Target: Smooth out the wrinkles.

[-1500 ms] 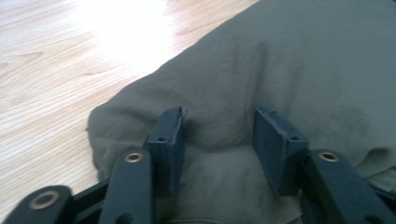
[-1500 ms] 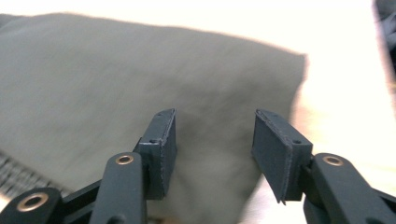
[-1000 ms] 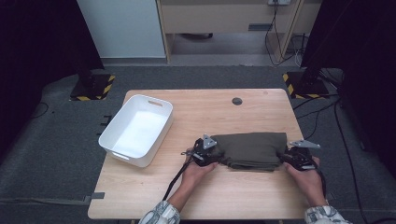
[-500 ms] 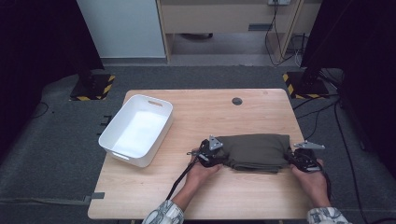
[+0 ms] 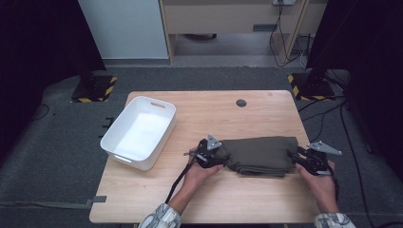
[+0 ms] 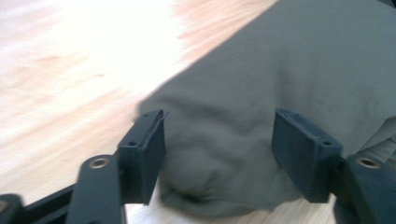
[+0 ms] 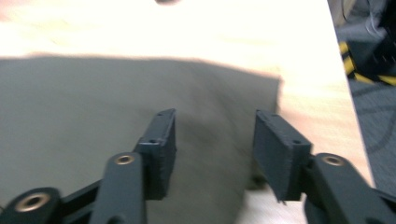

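Observation:
A folded olive-green cloth [image 5: 259, 154] lies on the wooden table [image 5: 214, 114], near its front right. My left gripper [image 5: 222, 156] is at the cloth's left end. In the left gripper view its jaws stand open astride a rumpled hump of the cloth [image 6: 243, 93], having just been opening, and the pads do not press on it; this gripper [image 6: 217, 140] holds nothing. My right gripper [image 5: 295, 158] is at the cloth's right end. Its jaws have also just been opening, and this gripper [image 7: 215, 135] now stands open over the cloth [image 7: 84, 116] near its edge.
A white plastic bin [image 5: 119, 147] stands at the table's left edge. A small dark round cap [image 5: 241, 102] sits in the tabletop at the back. The right gripper is close to the table's right edge. Black stands with yellow-striped feet [image 5: 95, 90] flank the table on the floor.
The left gripper has shifted slightly right onto the cloth's left end. The right gripper has edged a little to the right, and the cloth's right edge reaches slightly farther right.

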Action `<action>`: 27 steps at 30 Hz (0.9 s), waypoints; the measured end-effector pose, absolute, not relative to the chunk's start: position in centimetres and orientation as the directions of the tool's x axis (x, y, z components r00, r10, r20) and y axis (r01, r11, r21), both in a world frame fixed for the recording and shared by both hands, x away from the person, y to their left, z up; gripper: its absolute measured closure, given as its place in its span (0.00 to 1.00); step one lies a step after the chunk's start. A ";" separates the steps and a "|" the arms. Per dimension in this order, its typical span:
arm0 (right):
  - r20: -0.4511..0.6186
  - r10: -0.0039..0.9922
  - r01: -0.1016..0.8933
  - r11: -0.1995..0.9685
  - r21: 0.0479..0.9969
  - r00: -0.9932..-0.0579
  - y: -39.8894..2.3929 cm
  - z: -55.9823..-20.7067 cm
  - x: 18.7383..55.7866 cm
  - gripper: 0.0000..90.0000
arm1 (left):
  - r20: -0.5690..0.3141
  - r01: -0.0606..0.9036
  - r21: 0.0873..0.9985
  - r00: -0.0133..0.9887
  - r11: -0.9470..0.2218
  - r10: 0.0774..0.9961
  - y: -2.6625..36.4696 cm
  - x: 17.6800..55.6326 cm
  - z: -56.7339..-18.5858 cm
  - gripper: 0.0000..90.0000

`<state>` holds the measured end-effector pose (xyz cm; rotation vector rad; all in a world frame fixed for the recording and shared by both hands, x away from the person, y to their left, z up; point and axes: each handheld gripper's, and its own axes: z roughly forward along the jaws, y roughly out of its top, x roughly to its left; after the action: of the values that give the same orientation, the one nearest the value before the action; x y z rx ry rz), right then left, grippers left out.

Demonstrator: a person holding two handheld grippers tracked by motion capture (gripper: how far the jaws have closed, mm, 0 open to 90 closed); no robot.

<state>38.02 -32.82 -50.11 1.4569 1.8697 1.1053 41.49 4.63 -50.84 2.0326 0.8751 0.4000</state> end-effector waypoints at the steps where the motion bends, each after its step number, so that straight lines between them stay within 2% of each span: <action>1: 0.083 0.949 0.509 0.089 0.856 -0.306 -32.0 -49.6 38.0 0.46 | -0.041 0.435 0.819 0.694 -0.373 0.719 5.6 41.6 -50.3 0.35; 9: 0.075 0.924 0.489 0.128 0.863 -0.375 -28.8 -49.3 38.4 0.40 | -0.034 0.438 0.827 0.664 -0.351 0.747 8.9 41.4 -48.7 0.33; 13: 0.086 0.907 0.490 0.141 0.860 -0.411 -26.5 -49.4 38.6 0.32 | -0.015 0.439 0.822 0.653 -0.362 0.757 10.7 41.1 -47.6 0.31; 19: 0.099 0.887 0.482 0.149 0.863 -0.452 -23.8 -49.5 38.5 0.22 | -0.039 0.461 0.822 0.629 -0.333 0.776 13.3 40.6 -46.5 0.26; 27: 0.078 0.875 0.480 0.186 0.857 -0.478 -22.5 -49.8 38.1 0.21 | -0.054 0.453 0.841 0.615 -0.296 0.787 15.7 40.0 -44.6 0.23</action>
<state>38.13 -22.55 -49.79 1.2692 2.0353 1.2212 39.97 15.75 -44.60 1.9423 0.9835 0.4689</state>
